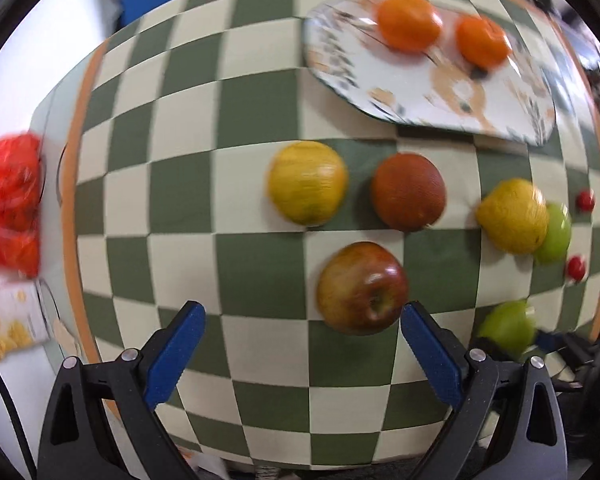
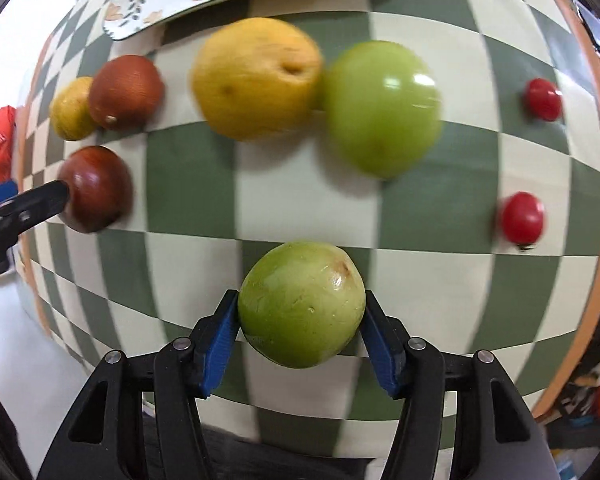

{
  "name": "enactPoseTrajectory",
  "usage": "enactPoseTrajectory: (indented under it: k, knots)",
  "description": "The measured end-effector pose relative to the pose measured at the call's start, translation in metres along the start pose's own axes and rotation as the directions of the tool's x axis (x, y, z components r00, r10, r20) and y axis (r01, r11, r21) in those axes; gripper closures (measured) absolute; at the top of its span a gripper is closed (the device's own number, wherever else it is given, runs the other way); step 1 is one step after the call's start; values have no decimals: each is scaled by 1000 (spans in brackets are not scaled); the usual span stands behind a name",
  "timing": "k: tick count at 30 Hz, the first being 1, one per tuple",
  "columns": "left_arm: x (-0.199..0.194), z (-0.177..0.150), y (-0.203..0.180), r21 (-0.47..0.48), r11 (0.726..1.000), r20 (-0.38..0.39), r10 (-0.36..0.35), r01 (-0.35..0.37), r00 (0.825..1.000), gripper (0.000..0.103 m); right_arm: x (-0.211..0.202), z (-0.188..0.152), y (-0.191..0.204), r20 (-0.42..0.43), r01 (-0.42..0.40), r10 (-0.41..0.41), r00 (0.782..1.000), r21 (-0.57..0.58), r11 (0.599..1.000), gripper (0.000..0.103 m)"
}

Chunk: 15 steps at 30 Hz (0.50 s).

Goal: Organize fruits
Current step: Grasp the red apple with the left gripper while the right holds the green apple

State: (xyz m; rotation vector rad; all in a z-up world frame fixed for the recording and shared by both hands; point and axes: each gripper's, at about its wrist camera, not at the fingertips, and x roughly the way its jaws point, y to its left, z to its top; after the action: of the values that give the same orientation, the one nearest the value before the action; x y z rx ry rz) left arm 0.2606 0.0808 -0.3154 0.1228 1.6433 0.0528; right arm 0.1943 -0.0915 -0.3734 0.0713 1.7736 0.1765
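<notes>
On the checked cloth (image 2: 188,184) covering the tabletop, the right claw (image 2: 300,330) was clamped on a small green fruit (image 2: 302,304), blue pads pressed to its two flanks. The left claw (image 1: 302,354) stood apart, its right pad just beside a red apple (image 1: 362,288) but gripping nothing.

Layout: patterned plate (image 1: 440,92) at the far side, holding two oranges (image 1: 410,20). Loose on the cloth were two yellow fruits (image 1: 308,182), a brownish-red fruit (image 1: 408,192), a larger green apple (image 2: 382,108) touching one yellow fruit, and two small red tomatoes (image 2: 522,216) near the cloth's right edge.

Judged step: carry the green fruit to join its like. Advice:
- Keep the pads across the widest part, since a round body can squirt out if held off-centre.
- Lift clear before travelling, as the fruits ahead lie close together.
- Set down gently; spheres roll.
- Left claw should centre on the apple before closing.

Materials:
- Green fruit: smooth skin, a brown blemish near its top, roughly spherical.
- Apple: glossy, stem dimple visible.
- Yellow fruits: dimpled, matte rind.
- Brownish-red fruit: finely textured surface.
- Cloth: soft, flat weave.
- Pads: ribbed.
</notes>
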Motion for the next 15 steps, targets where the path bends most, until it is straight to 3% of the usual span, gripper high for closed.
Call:
enactPoseTrajectory:
  k: [6, 7, 8, 9, 12, 15]
  knots:
    - [37, 10, -38, 157, 987, -64, 40, -30, 997, 4, 8, -1, -10, 5, -33, 33, 999, 39, 999, 41]
    - [40, 11, -42, 178, 984, -66, 40, -28, 997, 14, 7, 0, -15, 5, -37, 37, 999, 45, 998, 41]
    - [44, 10, -46, 196, 980, -71, 44, -29, 996, 34, 7, -1, -15, 9, -44, 43, 999, 58, 997, 41]
    - [47, 9, -48, 203, 979, -84, 38, -20, 996, 39, 7, -1, -15, 11, -49, 48, 999, 68, 996, 41]
    - [46, 2, -51, 197, 980, -67, 46, -32, 997, 39, 2, -2, -25, 16, -75, 73, 997, 96, 993, 41]
    - [43, -10, -44, 134, 991, -83, -1, 12, 997, 39, -5, -3, -28, 28, -94, 92, 995, 116, 989, 39]
